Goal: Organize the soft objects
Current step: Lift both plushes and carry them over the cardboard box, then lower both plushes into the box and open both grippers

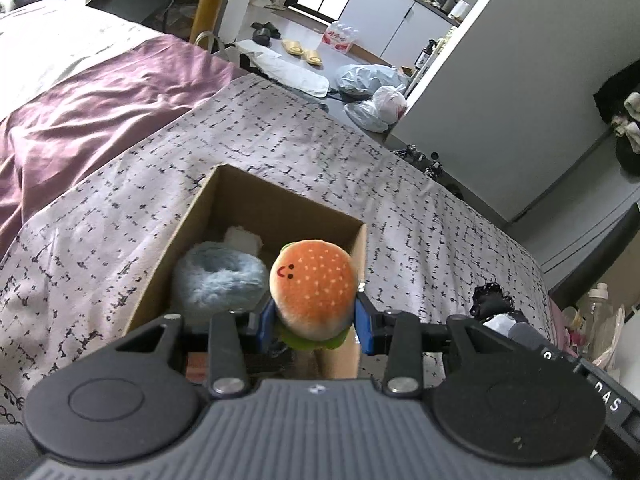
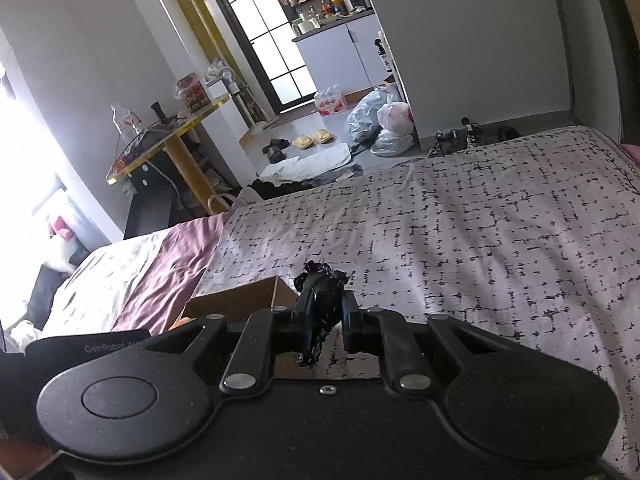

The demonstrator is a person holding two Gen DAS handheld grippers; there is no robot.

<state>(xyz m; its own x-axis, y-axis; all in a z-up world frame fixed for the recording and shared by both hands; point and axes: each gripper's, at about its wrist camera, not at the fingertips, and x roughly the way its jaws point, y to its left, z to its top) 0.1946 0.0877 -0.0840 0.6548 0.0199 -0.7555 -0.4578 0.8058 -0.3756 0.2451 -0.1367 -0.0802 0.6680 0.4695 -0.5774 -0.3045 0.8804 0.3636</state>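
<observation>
Left wrist view: left gripper is closed on a plush hamburger toy. Blue fingertips press its sides low on the bun, at the lettuce layer. The toy sits upright between the jaws, smiley face toward the left, bun top sticking up past the fingertips. It's held over the near right part of an open cardboard box standing on the patterned bedspread. Inside the box: a fluffy light-blue scrunchie just left of the hamburger, and a white fluffy item behind the scrunchie, toward the box's far wall. A black lacy item shows to the right of the box, by the right gripper's body at the frame edge. A mauve sheet lies further left on the bed.

Right wrist view: right gripper is nearly closed, clamped on a black lace scrunchie. The fabric bunches between the fingers, frills poking up above the tips and a bit hanging below. It's held above the bedspread, just right of the cardboard box, whose corner shows left of the fingers. Cannot tell whether the scrunchie touches the bed.
</observation>
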